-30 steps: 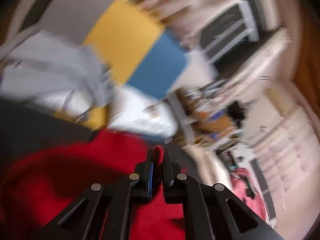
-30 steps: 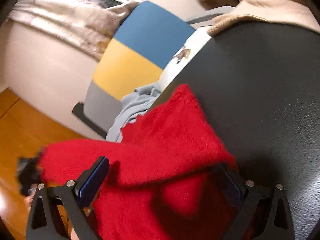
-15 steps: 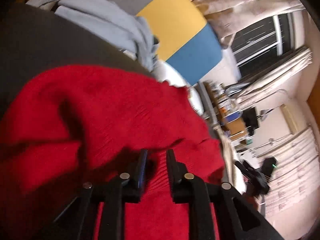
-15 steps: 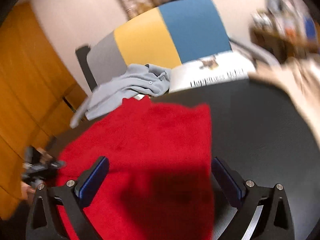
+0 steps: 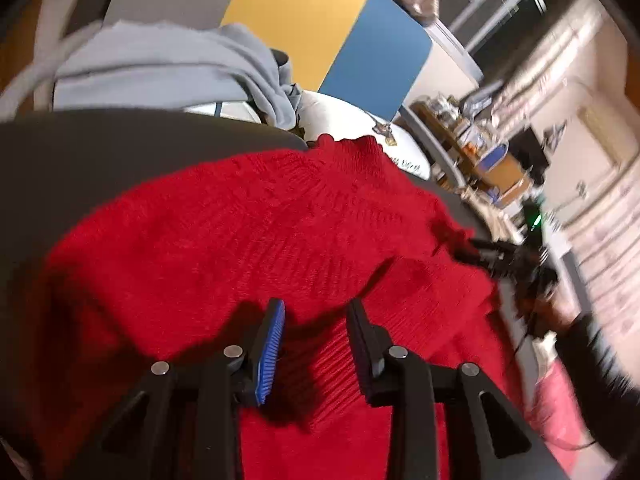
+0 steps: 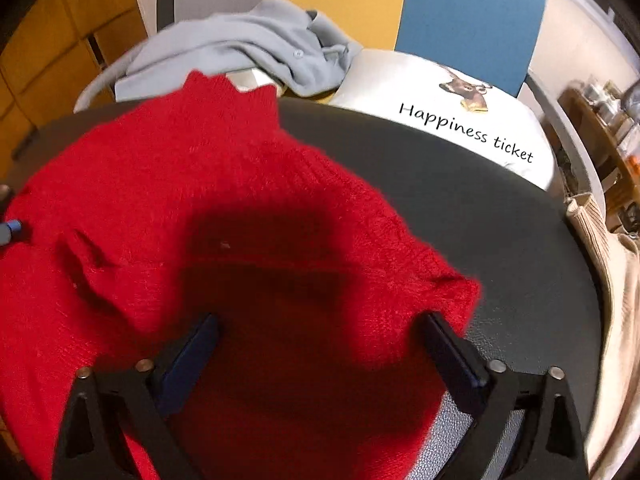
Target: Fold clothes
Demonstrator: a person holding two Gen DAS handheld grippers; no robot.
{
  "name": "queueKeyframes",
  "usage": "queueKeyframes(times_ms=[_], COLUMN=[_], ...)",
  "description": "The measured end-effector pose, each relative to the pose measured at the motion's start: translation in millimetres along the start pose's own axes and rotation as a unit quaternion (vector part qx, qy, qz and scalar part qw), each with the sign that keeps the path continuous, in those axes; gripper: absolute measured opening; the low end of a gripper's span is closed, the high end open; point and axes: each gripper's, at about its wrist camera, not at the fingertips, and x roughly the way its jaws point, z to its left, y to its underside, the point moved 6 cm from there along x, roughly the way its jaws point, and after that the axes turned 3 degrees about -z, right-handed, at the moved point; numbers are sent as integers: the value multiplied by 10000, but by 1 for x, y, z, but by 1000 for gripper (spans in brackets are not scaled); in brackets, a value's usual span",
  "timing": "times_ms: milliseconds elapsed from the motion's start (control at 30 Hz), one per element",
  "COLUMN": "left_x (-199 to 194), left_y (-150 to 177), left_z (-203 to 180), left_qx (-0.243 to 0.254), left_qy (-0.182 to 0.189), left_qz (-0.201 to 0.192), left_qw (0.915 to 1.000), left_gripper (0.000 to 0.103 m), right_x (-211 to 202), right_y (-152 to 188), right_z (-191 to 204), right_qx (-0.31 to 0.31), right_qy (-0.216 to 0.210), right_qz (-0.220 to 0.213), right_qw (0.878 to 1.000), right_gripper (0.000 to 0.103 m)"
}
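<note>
Sweater [image 6: 224, 208]: red knit, lying on the dark desk [image 6: 460, 200], filling the centre and lower left of the right wrist frame. In the left wrist frame it fills the middle and bottom.

Progress, judged from how it lies: partly folded at most. One layer is doubled over another, with a fold edge running diagonally across the lower middle of the left wrist view and a loose corner sticking out at lower right of the right wrist view. Outline is lumpy, not a flat rectangle, so squaring up and at least one more fold look outstanding. Can't tell sleeves from body here.

Left gripper [image 5: 316, 332]: jaws apart with a narrow gap, low over the ribbed part of the knit, nothing clamped between them.
Right gripper [image 6: 320, 344]: jaws wide apart, straddling the near edge of the sweater, not gripping it.

Fabric is fuzzy, thick and limp; it holds soft creases.

Other clothes: grey garment [image 6: 248, 48] bunched at top centre of the right wrist view, white printed shirt [image 6: 448, 116] upper right beyond the desk edge, beige knit [image 6: 616, 280] at the right edge. Whether those are done or queued isn't clear.
</note>
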Motion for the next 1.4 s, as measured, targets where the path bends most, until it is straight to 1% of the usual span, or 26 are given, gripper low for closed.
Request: queueKeyframes(times_ms=[33, 100, 167, 233, 367, 433, 467, 533, 567, 600, 667, 700, 733, 767, 800, 900, 967, 1000, 1033, 1067, 1100, 1167, 1233, 1267, 1333, 1400], left_x=[0, -1, -2, -2, -5, -9, -11, -15, -17, -18, -24, -28, -36, -45, -54, -72, -67, -58, -48, -38, -31, -20, -14, -14, -14, -14], left_y=[2, 7, 14, 23, 31, 37, 38, 41, 43, 44, 45, 43, 41, 36, 30, 2, -25, -39, -51, -62, -68, -68, -56, -49, -31, -12], left_z=[-1, -4, -8, -11, -17, -22, -22, -22, -23, -22, -25, -30, -36, -42, -48, -53, -38, -25, -7, 10, 25, 50, 63, 67, 68, 65], left_qx=[157, 472, 717, 900, 986, 1013, 1077, 1205, 1269, 1332, 1425, 1413, 1349, 1252, 1148, 586, -164, -678, -1179, -1647, -1878, -2296, -2407, -2277, -1962, -1785], left_qy=[-27, -82, -28, 111, 404, 634, 542, 358, 261, 121, -3, 68, 262, 555, 845, 1652, 1965, 2096, 2031, 1937, 1677, 1507, 1256, 1026, 775, 769], left_qz=[36, 109, 225, 369, 557, 705, 698, 684, 672, 625, 508, 430, 349, 262, 175, -47, -148, -160, -233, -311, -418, -484, -487, -502, -378, -233], left_qw=[9999, 9988, 9972, 9952, 9927, 9903, 9902, 9897, 9893, 9890, 9885, 9890, 9899, 9902, 9896, 9845, 9803, 9753, 9717, 9666, 9669, 9603, 9612, 9670, 9768, 9806], left_gripper=[34, 36, 39, 40, 40, 40, 34, 21, 14, 12, 10, 9, 9, 9, 9, 9, 10, 11, 21, 25, 25, 36, 40, 41, 42, 43], right_x=[2, -2, -1, 3, 2, 2, 2, 4, 6, 8, 10, 9, 6, 1, -5, -22, -31, -31, -29, -26, -22, -14, -9, -12, -21, -34], right_y=[-2, -4, -8, -9, -6, -3, -2, -1, 0, 1, 2, 1, -1, -3, -6, -14, -21, -25, -28, -30, -32, -32, -31, -30, -26, -23], right_z=[-1, -3, -2, -1, 0, 3, 4, 6, 8, 10, 13, 13, 14, 16, 17, 14, 9, 2, -4, -12, -19, -33, -44, -48, -50, -38], right_qx=[-32, -8, -82, -139, 74, -37, -67, -69, -92, -116, -224, -238, -226, -226, -221, -77, 88, 255, 443, 638, 834, 1298, 1678, 1722, 1716, 1449], right_qy=[23, 27, 62, 64, -74, -64, -70, -167, -223, -279, -211, -135, -77, -38, 6, 61, 105, 136, 173, 226, 278, 139, 33, 128, 241, 131], right_qz=[28, -61, -90, -56, -12, -4, -12, 22, 57, 91, 96, 65, -17, -118, -212, -563, -803, -886, -926, -954, -982, -965, -983, -1076, -1263, -1455], right_qw=[10000, 10000, 9999, 9999, 9999, 10000, 10000, 9998, 9997, 9995, 9995, 9996, 9997, 9997, 9995, 9984, 9967, 9956, 9946, 9931, 9913, 9867, 9809, 9791, 9768, 9786], right_gripper=[68, 38, 30, 32, 56, 61, 63, 76, 87, 91, 91, 81, 71, 34, 13, 12, 12, 12, 12, 12, 12, 13, 27, 38, 41, 45])
